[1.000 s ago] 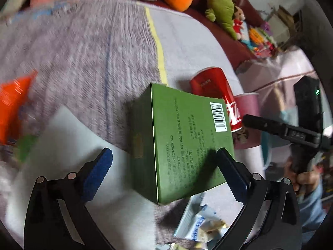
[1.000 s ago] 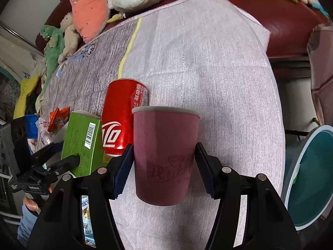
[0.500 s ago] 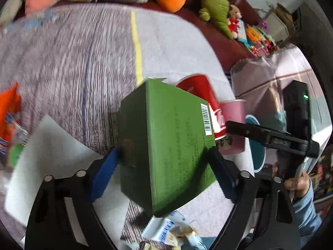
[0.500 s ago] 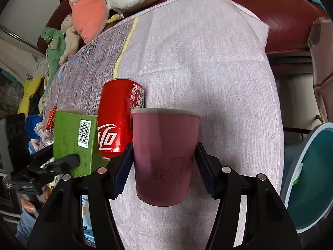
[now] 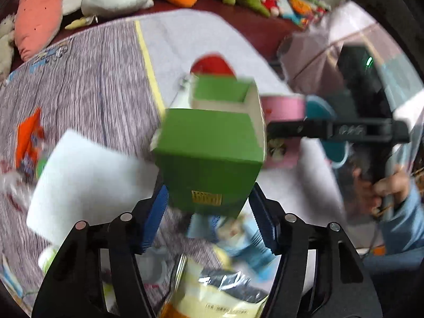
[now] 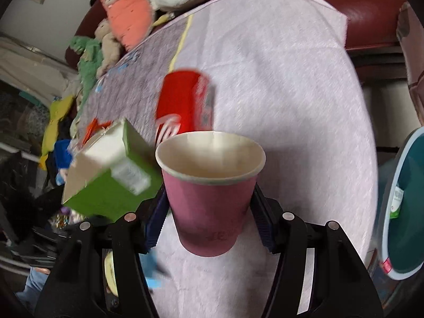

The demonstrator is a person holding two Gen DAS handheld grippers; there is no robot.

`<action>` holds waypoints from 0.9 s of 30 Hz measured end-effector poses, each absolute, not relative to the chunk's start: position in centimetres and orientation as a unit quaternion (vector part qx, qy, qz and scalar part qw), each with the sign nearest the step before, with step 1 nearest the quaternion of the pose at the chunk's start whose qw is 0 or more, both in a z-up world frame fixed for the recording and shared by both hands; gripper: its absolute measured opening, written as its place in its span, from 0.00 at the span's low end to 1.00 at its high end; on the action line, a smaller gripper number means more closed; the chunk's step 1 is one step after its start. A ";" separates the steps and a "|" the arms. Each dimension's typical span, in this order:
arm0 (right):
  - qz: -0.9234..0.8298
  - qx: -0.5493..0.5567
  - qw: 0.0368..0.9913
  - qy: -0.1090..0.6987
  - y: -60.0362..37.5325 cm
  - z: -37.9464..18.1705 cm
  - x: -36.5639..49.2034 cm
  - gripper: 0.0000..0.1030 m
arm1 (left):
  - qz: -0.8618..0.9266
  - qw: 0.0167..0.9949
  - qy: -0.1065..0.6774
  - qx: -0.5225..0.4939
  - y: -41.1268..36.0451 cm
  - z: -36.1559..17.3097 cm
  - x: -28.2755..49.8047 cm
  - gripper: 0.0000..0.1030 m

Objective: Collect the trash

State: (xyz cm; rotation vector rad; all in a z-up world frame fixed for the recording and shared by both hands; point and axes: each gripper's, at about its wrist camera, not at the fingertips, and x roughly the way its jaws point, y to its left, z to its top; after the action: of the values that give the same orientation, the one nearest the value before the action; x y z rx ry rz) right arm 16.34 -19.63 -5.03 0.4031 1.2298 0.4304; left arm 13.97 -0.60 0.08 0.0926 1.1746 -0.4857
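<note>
Both containers look empty: the left gripper [image 5: 208,212] is closing on the green box [image 5: 209,156], the right gripper [image 6: 209,220] grasps the pink cup [image 6: 210,204].

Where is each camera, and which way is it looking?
Left wrist view: sits on the left gripper, looking down along its closing fingers at the green box between them; the other hand shows at right.
Right wrist view: sits on the right gripper, looking down at the pink cup it grips; a blue sleeve shows at the lower left.
Both views share the box, the cup, the red can and the purple cloth.
</note>
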 end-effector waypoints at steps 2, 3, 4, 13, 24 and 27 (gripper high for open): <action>0.197 0.183 0.778 0.568 -19.2 -5.0 15.7 0.55 | -0.212 0.820 0.529 0.053 -0.3 0.5 13.6 0.62; 0.196 0.184 0.778 0.568 -19.1 -5.0 15.4 0.55 | -0.205 0.829 0.518 0.058 -0.2 0.9 13.4 0.63; 0.193 0.184 0.779 0.568 -19.1 -4.9 15.3 0.55 | -0.202 0.835 0.508 0.063 -0.1 1.4 13.3 0.64; 0.170 0.187 0.787 0.562 -19.9 -4.1 13.8 0.55 | -0.218 0.839 0.497 0.027 -0.1 -0.4 15.6 0.67; 0.141 0.218 0.825 0.502 -25.4 0.2 10.3 0.55 | -0.185 0.874 0.447 0.037 -2.0 6.3 12.1 0.59; 0.115 0.231 0.842 0.473 -29.0 1.8 8.5 0.55 | -0.216 0.876 0.428 0.046 -5.3 8.2 11.4 0.59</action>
State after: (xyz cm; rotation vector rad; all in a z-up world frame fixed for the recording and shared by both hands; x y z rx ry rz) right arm 8.52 -28.99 1.84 0.4881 1.0001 0.2423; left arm 11.42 -5.28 8.18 0.0957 0.8941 -0.4508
